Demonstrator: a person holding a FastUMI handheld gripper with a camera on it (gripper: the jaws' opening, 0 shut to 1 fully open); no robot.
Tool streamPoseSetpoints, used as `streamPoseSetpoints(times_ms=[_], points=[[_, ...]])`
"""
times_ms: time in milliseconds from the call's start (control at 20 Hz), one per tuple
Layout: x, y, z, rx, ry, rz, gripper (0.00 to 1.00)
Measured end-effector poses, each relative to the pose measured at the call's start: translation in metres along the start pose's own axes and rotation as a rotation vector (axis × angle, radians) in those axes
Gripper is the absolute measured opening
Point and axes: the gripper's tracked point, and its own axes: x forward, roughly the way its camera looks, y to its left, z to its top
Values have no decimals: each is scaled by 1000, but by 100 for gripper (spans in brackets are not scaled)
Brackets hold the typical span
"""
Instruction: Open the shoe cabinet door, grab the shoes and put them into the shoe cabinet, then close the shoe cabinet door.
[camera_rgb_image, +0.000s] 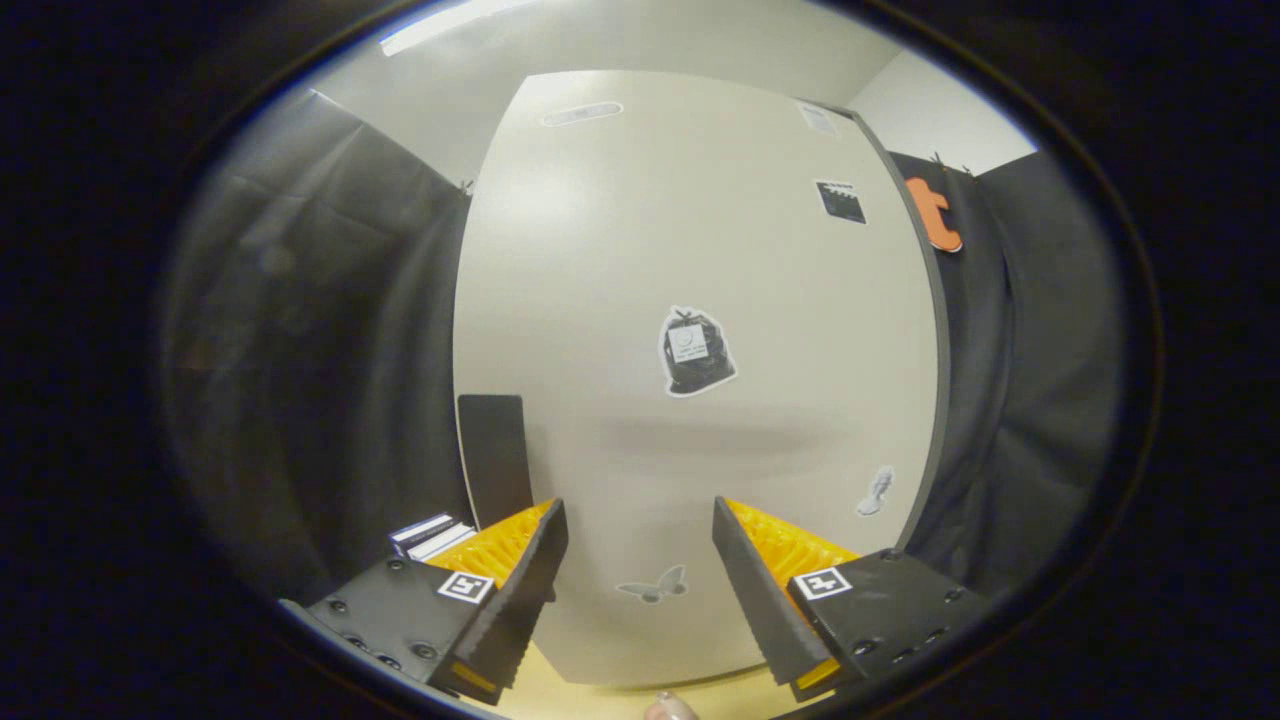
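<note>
Ahead, pale shoe cabinet door (690, 300) closed, just beyond the fingers (640, 560), spread wide, holding nothing.

1. Just one view here, riding on the gripper (640, 560) and looking forward along its two spread fingers.
2. It faces the closed shoe cabinet door (700, 300) nearly square-on, pretty close up, black cloth either side.

Gripper (640, 555) faces forward with its two fingers (520, 580) spread wide apart; nothing lies between them and neither pad touches anything; both fingers sit level with each other, angling slightly outward toward their tips; a fingertip (668, 708) shows below, between their bases.
</note>
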Motion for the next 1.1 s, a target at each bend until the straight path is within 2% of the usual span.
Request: streamPoseSetpoints(times_ms=[600, 1100], points=[[36, 6, 0, 3, -7, -67, 93], [43, 4, 2, 8, -13, -73, 93]])
